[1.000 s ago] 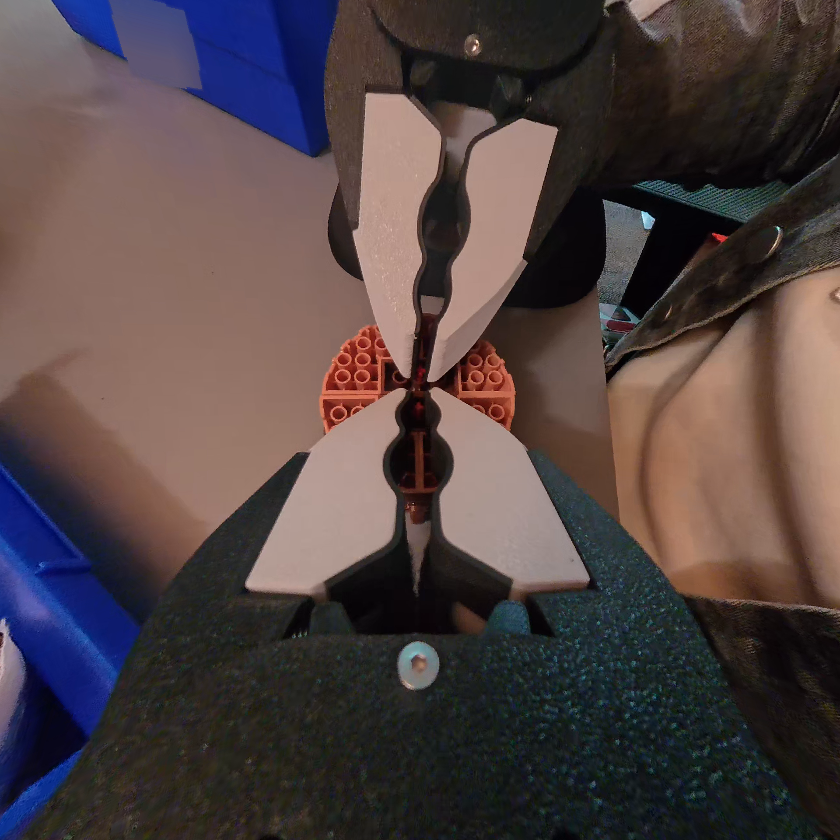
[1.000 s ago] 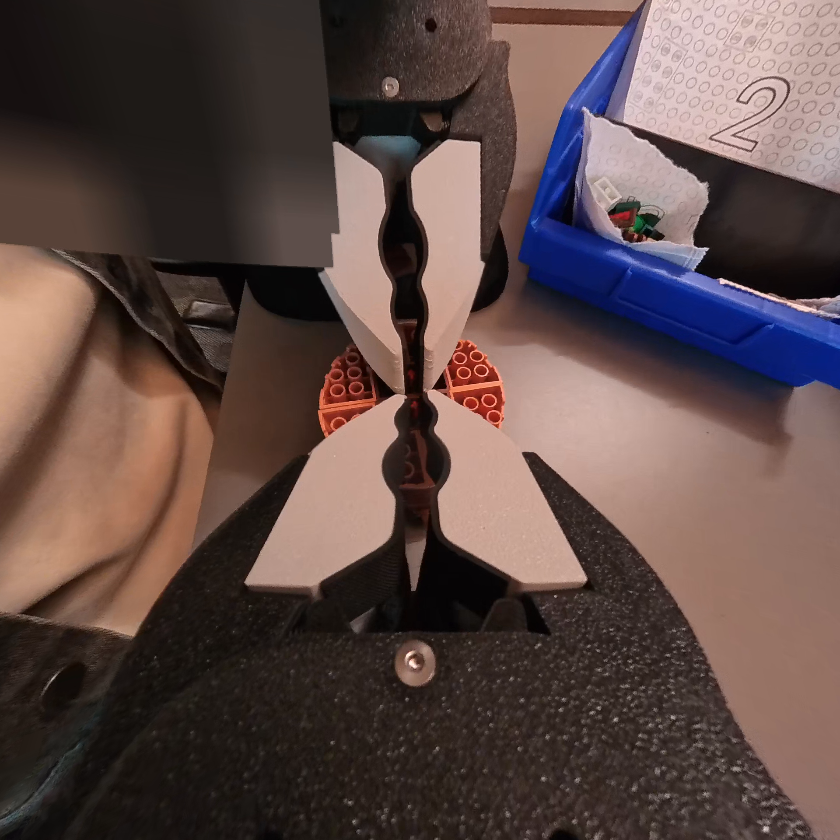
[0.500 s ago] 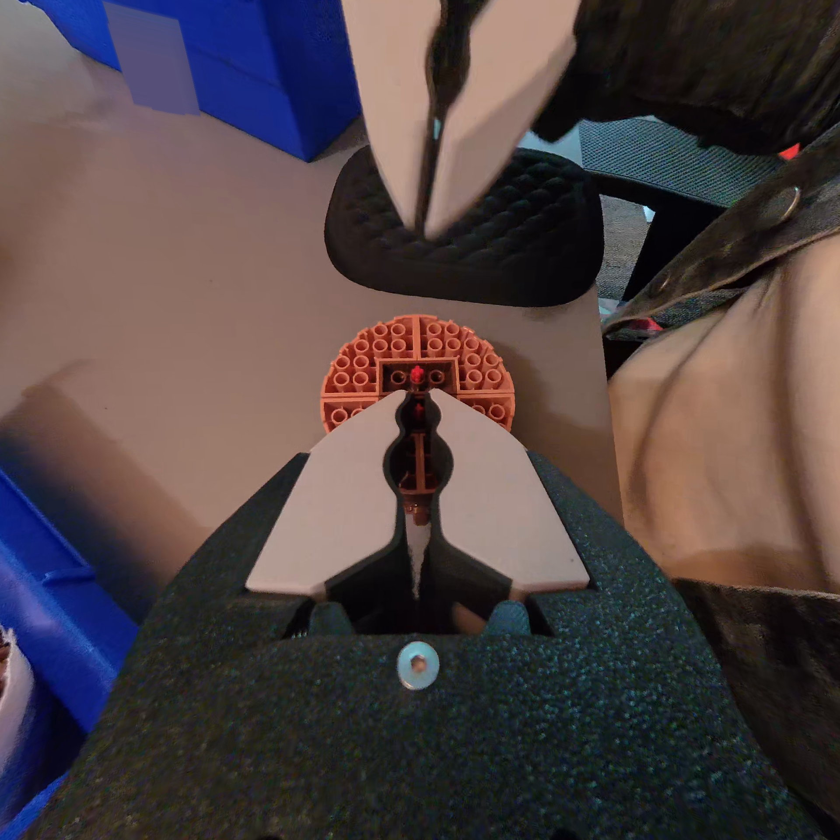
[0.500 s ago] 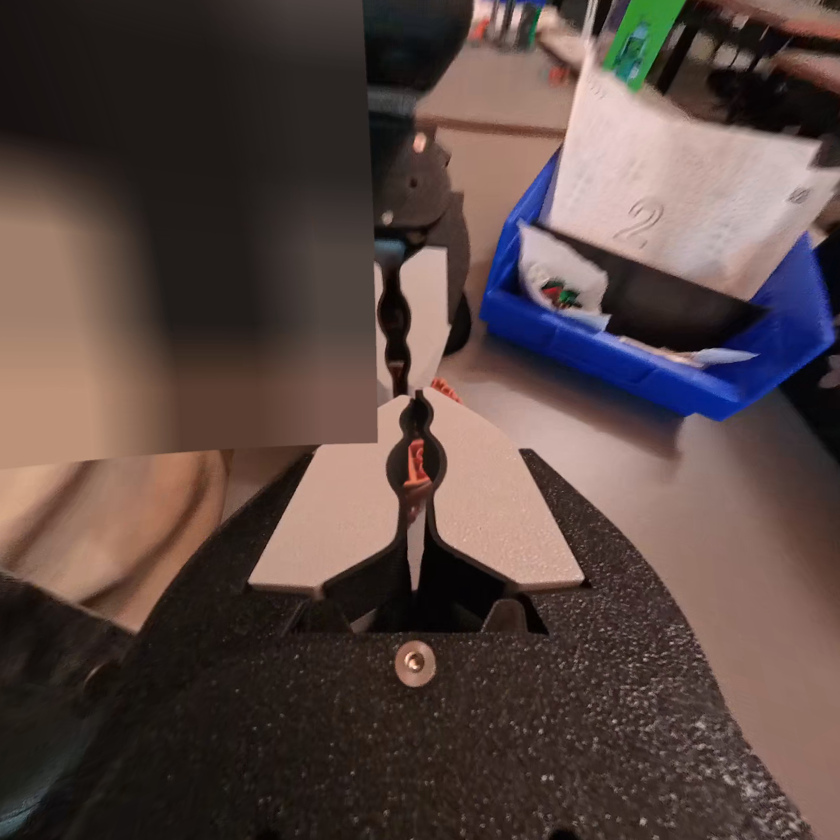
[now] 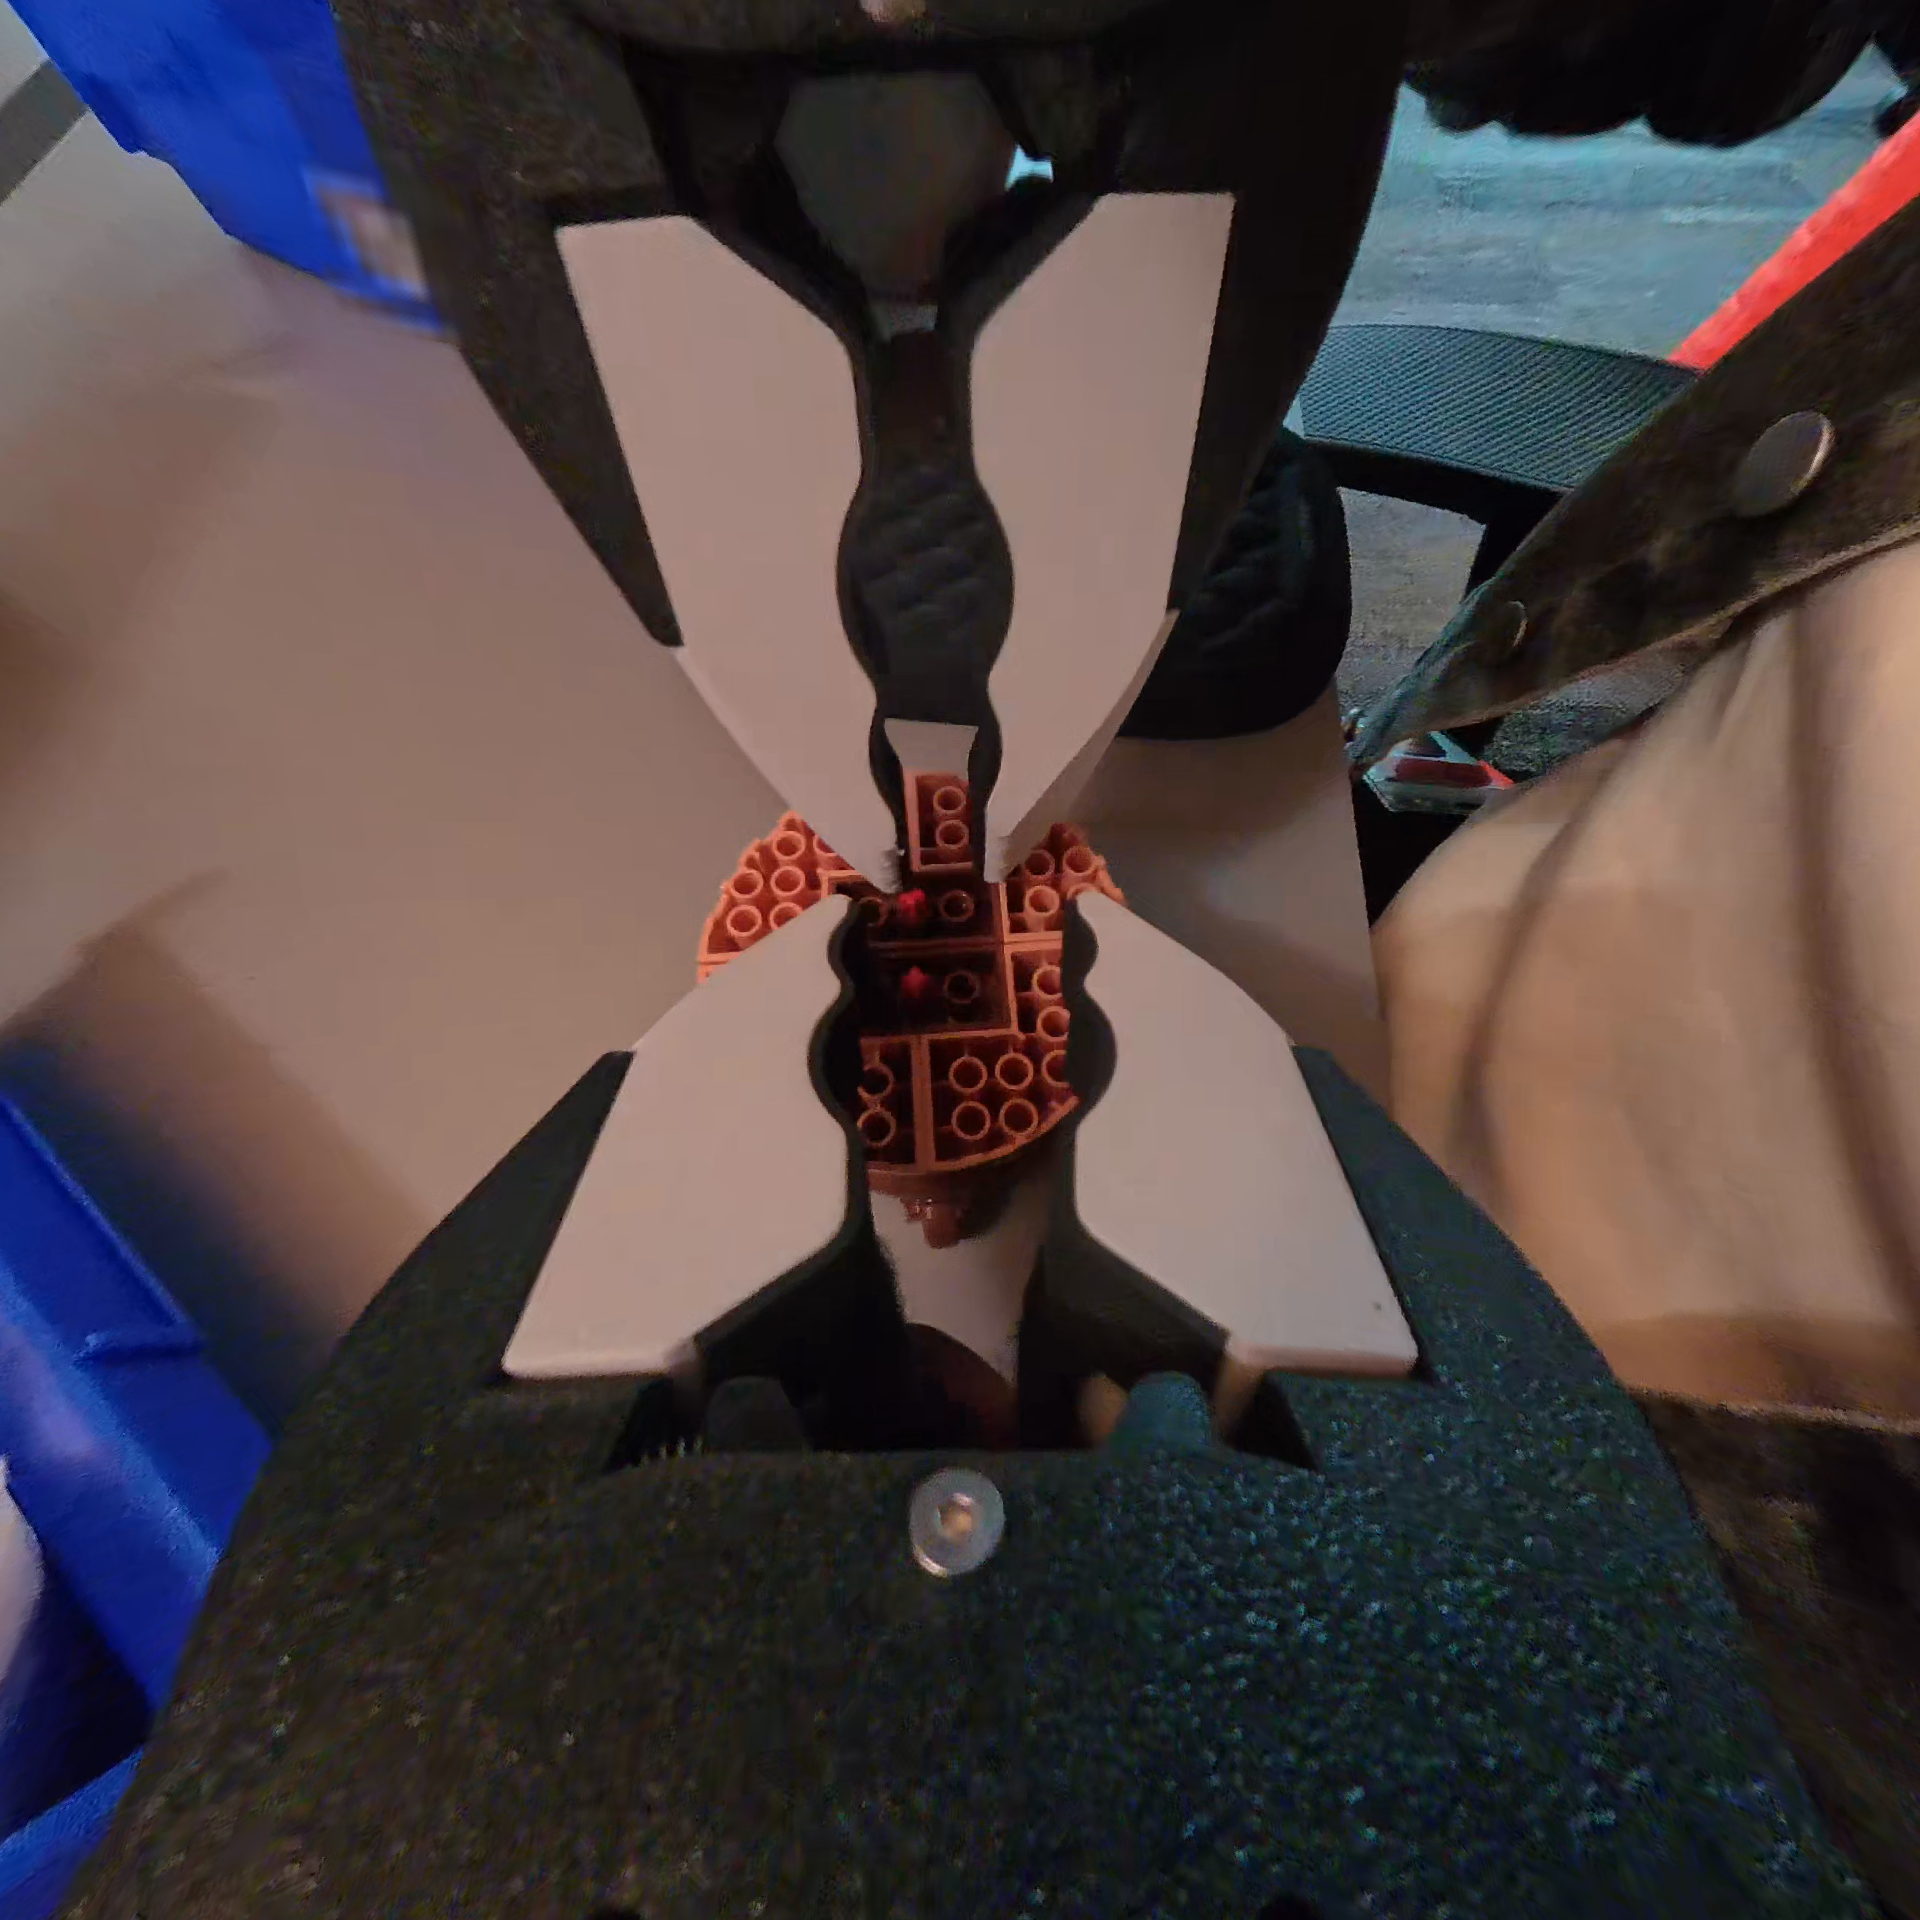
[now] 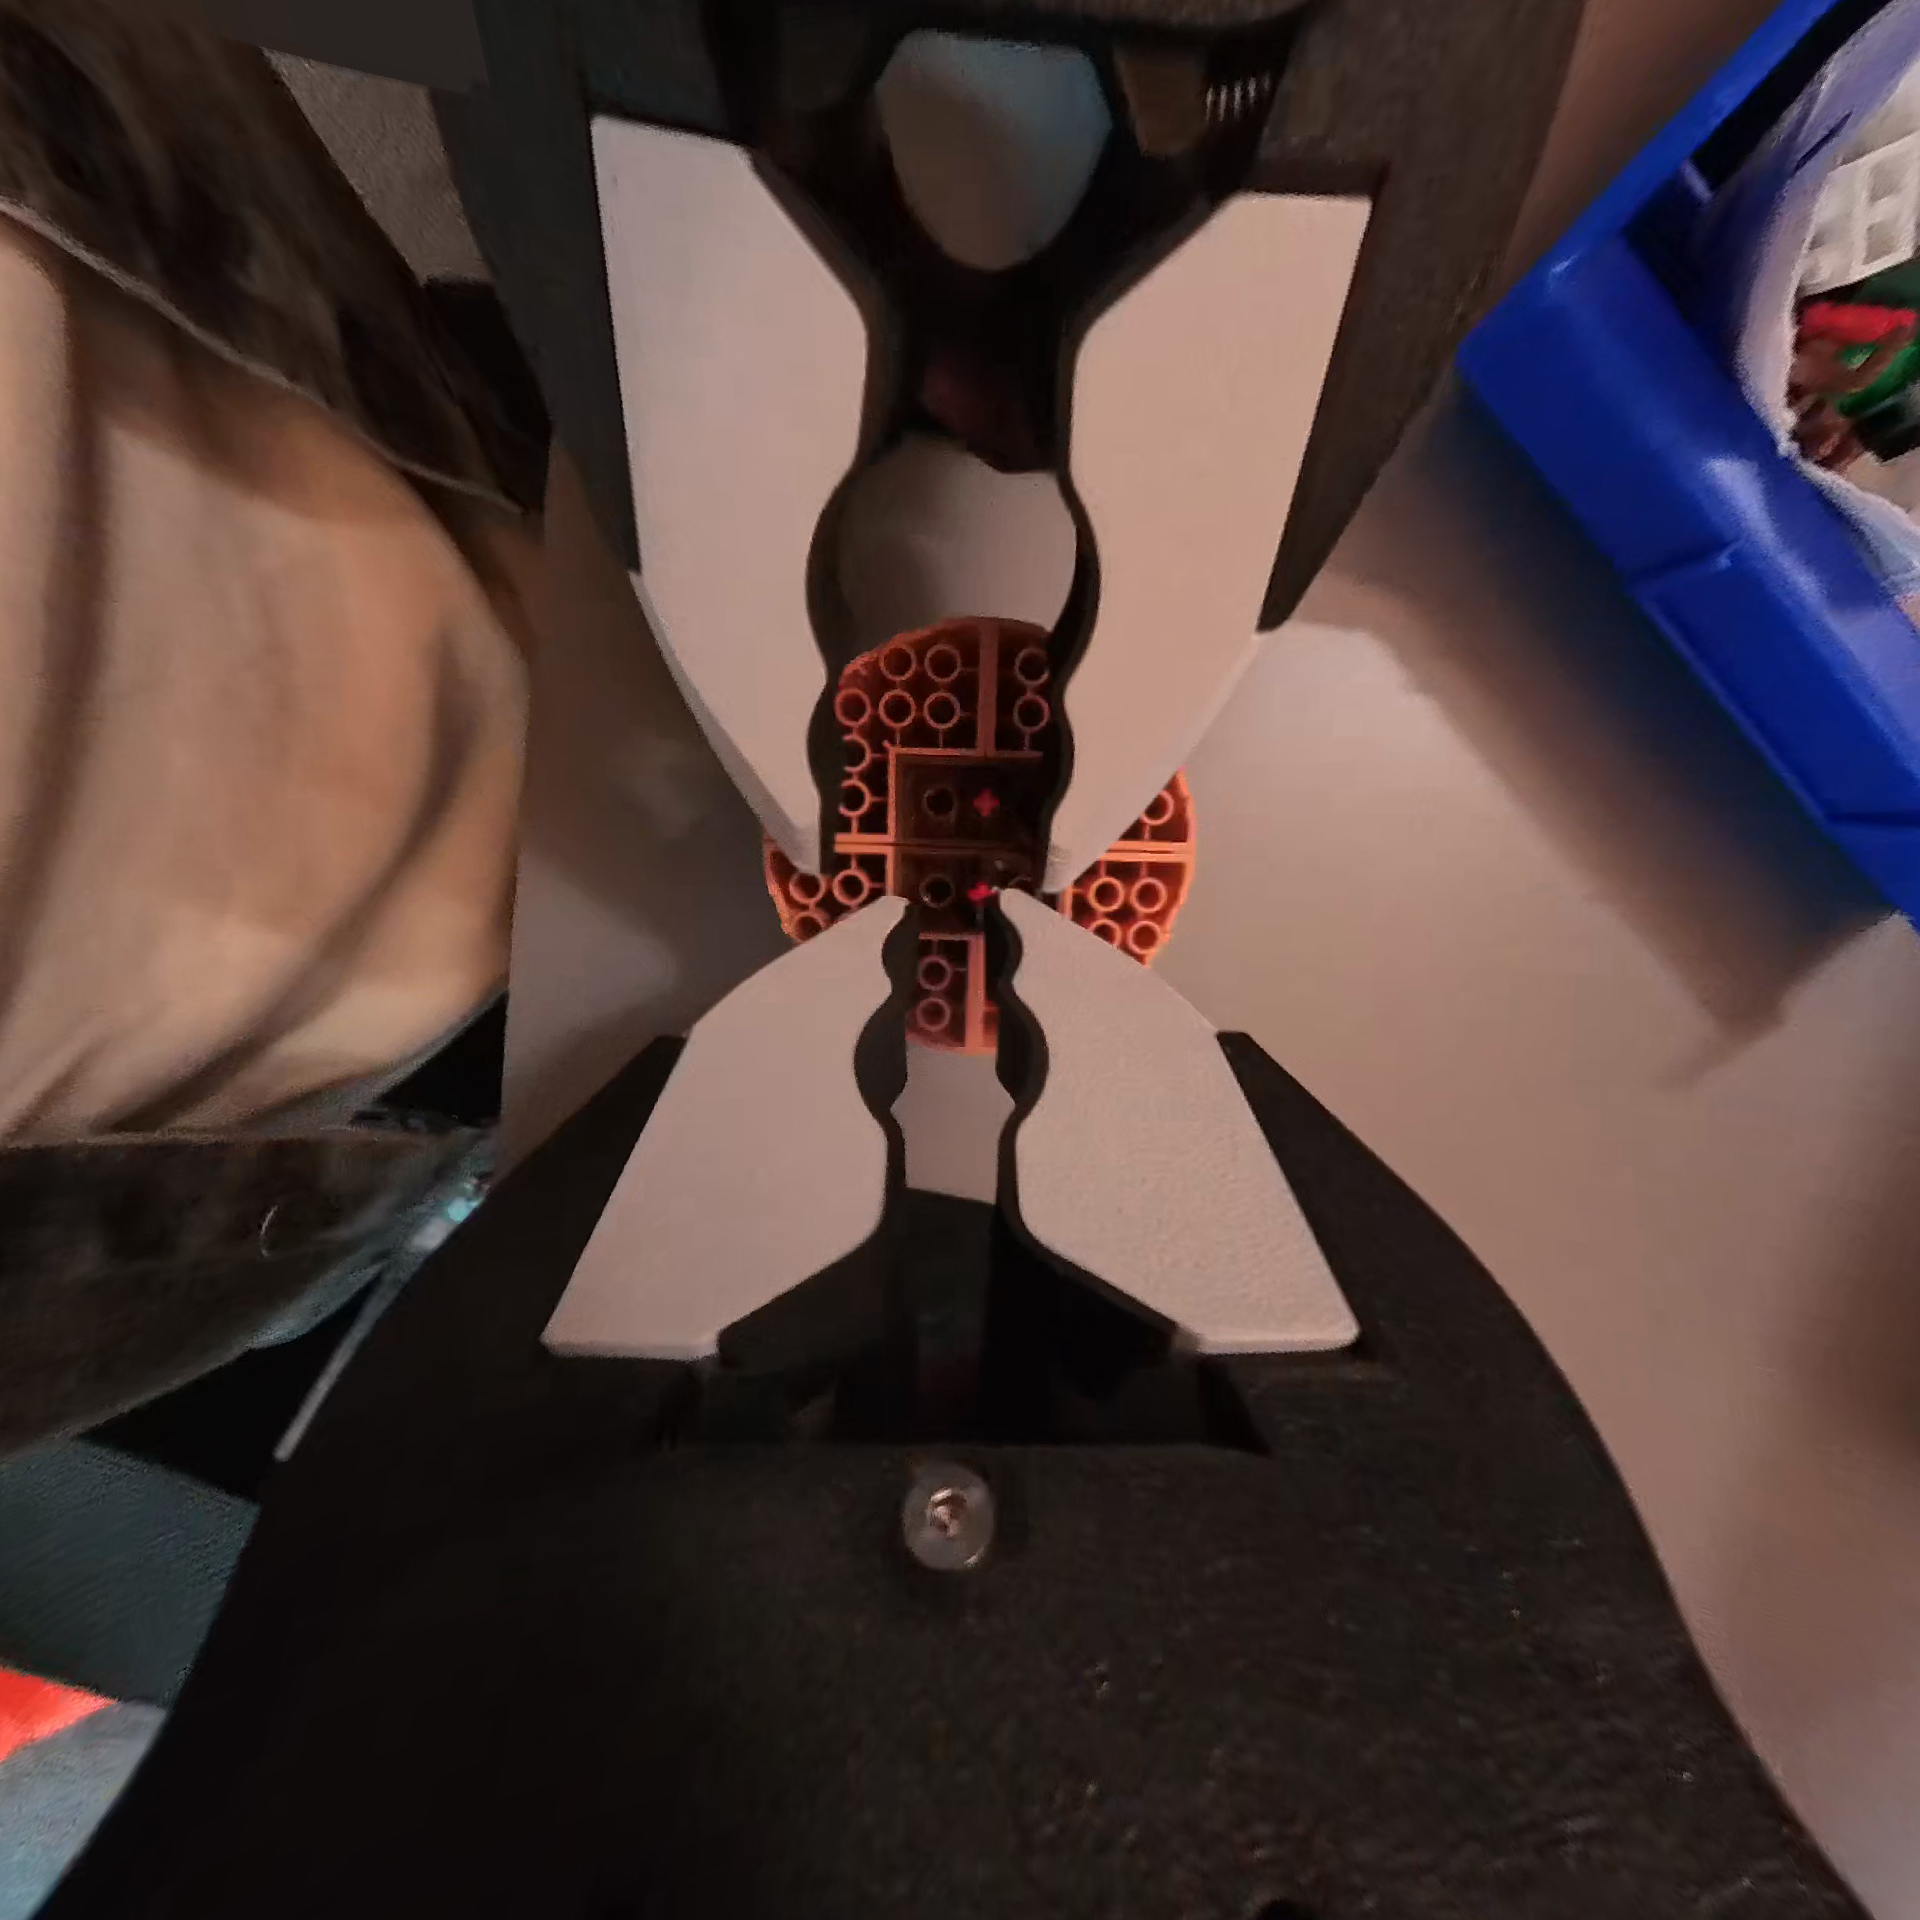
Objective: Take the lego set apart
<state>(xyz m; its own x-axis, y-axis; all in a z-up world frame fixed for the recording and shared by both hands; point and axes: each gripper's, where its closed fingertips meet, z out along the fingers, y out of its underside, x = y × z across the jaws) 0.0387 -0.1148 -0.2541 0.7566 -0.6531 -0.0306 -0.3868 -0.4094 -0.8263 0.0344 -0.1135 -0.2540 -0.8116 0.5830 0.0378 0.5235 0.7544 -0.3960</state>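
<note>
The round orange lego set point(image 5: 966, 1081) is lying studs-down on the bench point(image 5: 312, 644), so the left tongs point(image 5: 961, 914) are reaching in partly parted around it while the right tongs point(image 6: 951, 909), coming from opposite, are pinching narrowly onto one edge brick point(image 6: 945, 987), probably to pry it off.

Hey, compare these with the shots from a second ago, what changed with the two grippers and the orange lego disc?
The right gripper, lifted away half a second ago, has come back and closed on a small brick at the orange lego disc's rim. The left gripper, clamped before, has opened wider and now straddles the disc. The disc, table and blue bin stayed put.
</note>
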